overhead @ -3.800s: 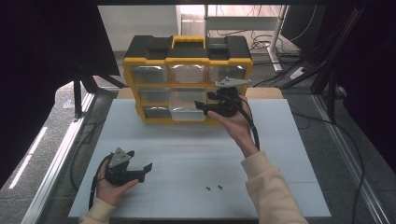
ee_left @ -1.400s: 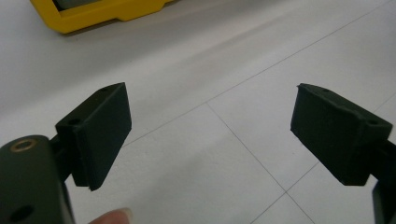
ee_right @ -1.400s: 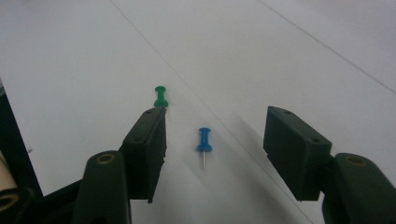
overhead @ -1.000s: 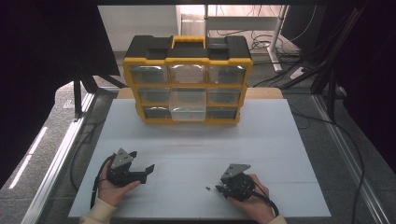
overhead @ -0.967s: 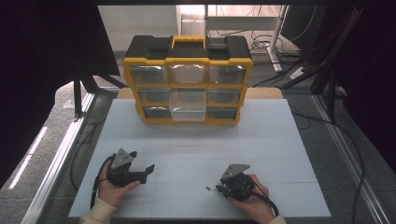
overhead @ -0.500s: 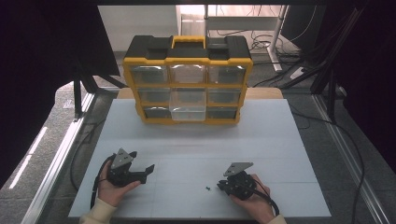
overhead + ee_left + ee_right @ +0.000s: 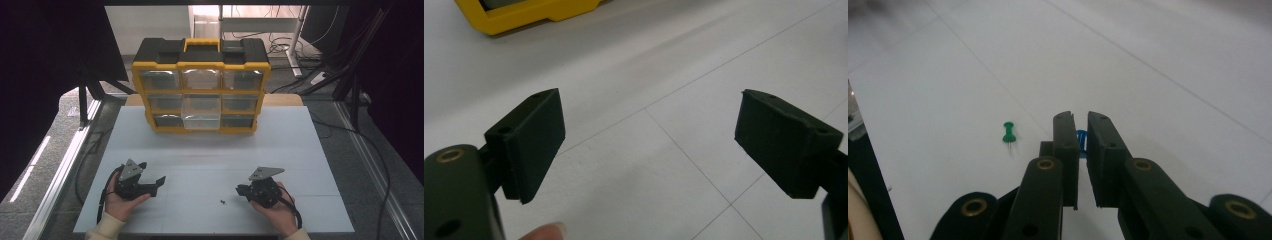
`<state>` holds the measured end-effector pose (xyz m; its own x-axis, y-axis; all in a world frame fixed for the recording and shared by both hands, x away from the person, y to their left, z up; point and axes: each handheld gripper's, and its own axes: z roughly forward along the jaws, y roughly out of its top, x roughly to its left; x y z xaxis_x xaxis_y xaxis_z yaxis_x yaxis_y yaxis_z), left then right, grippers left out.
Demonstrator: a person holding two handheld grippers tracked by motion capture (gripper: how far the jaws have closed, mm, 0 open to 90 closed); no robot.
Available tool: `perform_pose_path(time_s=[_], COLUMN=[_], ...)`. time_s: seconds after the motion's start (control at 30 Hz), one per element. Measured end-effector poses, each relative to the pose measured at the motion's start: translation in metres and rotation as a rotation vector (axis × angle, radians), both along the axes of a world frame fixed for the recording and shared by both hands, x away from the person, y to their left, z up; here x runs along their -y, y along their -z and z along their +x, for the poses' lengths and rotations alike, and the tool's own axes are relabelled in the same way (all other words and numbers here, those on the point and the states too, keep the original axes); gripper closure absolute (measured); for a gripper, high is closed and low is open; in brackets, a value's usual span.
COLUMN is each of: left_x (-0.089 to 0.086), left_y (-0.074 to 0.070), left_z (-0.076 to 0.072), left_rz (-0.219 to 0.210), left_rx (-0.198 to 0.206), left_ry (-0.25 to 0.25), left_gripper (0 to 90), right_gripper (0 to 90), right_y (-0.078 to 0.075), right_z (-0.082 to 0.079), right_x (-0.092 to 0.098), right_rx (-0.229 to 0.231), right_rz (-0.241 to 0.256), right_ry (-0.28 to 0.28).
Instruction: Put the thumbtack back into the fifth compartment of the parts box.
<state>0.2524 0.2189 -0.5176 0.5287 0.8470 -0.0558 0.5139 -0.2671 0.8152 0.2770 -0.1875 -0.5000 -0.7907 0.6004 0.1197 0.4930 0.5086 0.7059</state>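
Since a few seconds ago the right gripper [image 7: 241, 190] has come away from the yellow organiser [image 7: 201, 85] at the table's [image 7: 310, 150] far edge down to its near edge, its jaws now nearly closed, seemingly on a blue pushpin [image 7: 1081, 137] beside a green pushpin [image 7: 1008, 132].

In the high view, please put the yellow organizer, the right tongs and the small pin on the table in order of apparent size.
1. Yellow organizer, by far the largest.
2. Right tongs.
3. Small pin, a mere speck.
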Motion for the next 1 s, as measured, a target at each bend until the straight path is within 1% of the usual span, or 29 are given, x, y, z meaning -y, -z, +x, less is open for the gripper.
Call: perform_pose_path(time_s=[0.2, 0.43, 0.57, 1.0], left_x=[-0.001, 0.000, -0.001, -0.001], left_y=[0.000, 0.000, -0.001, 0.000], left_z=[0.000, 0.000, 0.000, 0.000], left_rz=[0.000, -0.001, 0.000, -0.001], left_rx=[0.001, 0.001, 0.002, 0.001], left_ry=[-0.002, -0.002, -0.003, -0.003], left_gripper=[13.0, 13.0, 13.0, 13.0], right_gripper=[83.4, 83.3, 83.3, 83.3], right_y=[-0.007, -0.018, -0.024, -0.045], right_z=[0.005, 0.011, 0.014, 0.021], right_x=[0.005, 0.005, 0.004, -0.001], right_rx=[0.014, 0.043, 0.069, 0.116], right_rz=[0.057, 0.101, 0.122, 0.150], right_ry=[0.027, 0.044, 0.051, 0.057])
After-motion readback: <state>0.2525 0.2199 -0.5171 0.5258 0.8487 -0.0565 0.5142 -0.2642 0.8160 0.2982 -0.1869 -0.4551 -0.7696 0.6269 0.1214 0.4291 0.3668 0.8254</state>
